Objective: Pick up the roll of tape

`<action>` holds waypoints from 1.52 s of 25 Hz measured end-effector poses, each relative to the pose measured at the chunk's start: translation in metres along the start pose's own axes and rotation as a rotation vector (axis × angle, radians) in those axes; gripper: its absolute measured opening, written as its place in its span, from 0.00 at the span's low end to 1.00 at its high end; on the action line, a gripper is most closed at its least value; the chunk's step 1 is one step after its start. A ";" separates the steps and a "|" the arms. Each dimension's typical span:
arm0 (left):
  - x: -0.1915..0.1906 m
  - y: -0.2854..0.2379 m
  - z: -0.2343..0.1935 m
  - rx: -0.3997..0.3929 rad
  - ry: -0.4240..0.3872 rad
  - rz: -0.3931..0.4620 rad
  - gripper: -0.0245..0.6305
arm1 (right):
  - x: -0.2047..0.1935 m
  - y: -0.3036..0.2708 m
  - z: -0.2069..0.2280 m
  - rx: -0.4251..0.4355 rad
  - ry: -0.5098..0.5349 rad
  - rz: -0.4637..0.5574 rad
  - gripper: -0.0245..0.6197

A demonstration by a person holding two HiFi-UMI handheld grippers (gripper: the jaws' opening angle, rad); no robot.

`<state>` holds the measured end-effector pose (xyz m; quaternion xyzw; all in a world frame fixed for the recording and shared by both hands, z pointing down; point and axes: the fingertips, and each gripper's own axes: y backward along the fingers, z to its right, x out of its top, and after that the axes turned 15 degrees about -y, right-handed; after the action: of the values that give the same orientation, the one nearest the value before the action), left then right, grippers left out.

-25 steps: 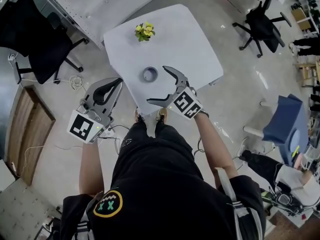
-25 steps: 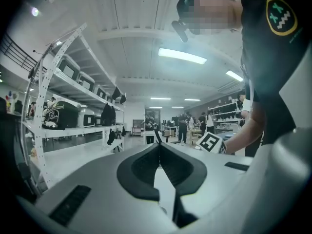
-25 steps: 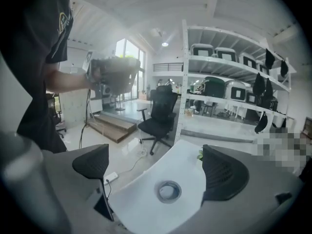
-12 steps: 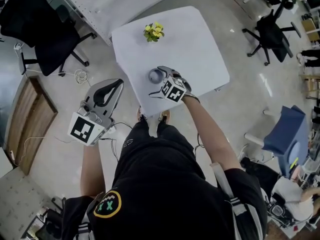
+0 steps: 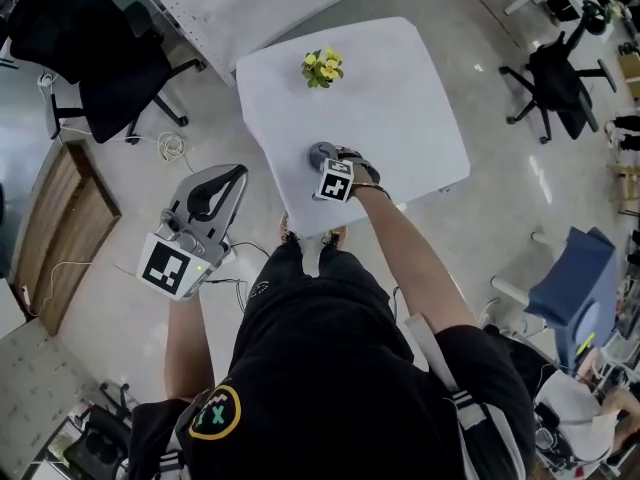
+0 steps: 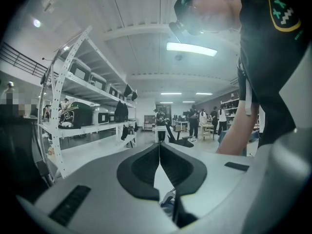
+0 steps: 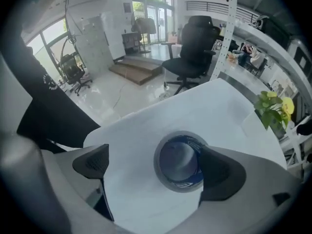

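Note:
A grey roll of tape (image 5: 319,154) with a blue core lies flat on the white table (image 5: 400,98) near its front edge. My right gripper (image 5: 327,160) is down over it, open. In the right gripper view the roll (image 7: 178,162) sits between the jaws, the right pad (image 7: 222,172) against its right rim and the left pad (image 7: 92,162) well off to its left. My left gripper (image 5: 238,173) hangs off the table at the left, above the floor, shut on nothing; its jaws (image 6: 159,147) meet in the left gripper view.
A small yellow-flowered plant (image 5: 322,66) stands at the table's far side, also in the right gripper view (image 7: 273,108). Black office chairs (image 5: 100,58) (image 5: 555,78) flank the table. A blue chair (image 5: 590,268) is at the right, a wooden platform (image 5: 60,228) at the left.
My right gripper has moved forward from the table's front edge and come down over the roll of tape. The left gripper has stayed put, shut.

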<state>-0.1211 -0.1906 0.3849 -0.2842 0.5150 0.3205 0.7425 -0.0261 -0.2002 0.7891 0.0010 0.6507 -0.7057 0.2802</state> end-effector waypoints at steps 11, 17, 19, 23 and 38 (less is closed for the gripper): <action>-0.012 0.001 -0.007 0.027 0.018 -0.045 0.07 | -0.020 -0.044 -0.001 0.026 0.093 -0.174 0.96; -0.014 0.002 -0.008 0.033 0.021 -0.052 0.07 | -0.016 -0.056 -0.001 0.015 0.137 -0.216 0.94; -0.013 0.003 -0.009 0.035 0.020 -0.053 0.07 | -0.021 -0.059 0.001 -0.004 0.159 -0.244 0.91; -0.015 0.006 -0.010 0.041 0.022 -0.057 0.07 | -0.021 -0.061 0.001 -0.010 0.167 -0.266 0.90; -0.010 0.008 -0.005 0.031 0.010 -0.049 0.07 | -0.022 -0.054 -0.005 0.006 0.198 -0.263 0.63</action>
<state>-0.1328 -0.1917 0.3917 -0.2869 0.5167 0.2929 0.7516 -0.0312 -0.1876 0.8460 -0.0137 0.6674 -0.7349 0.1198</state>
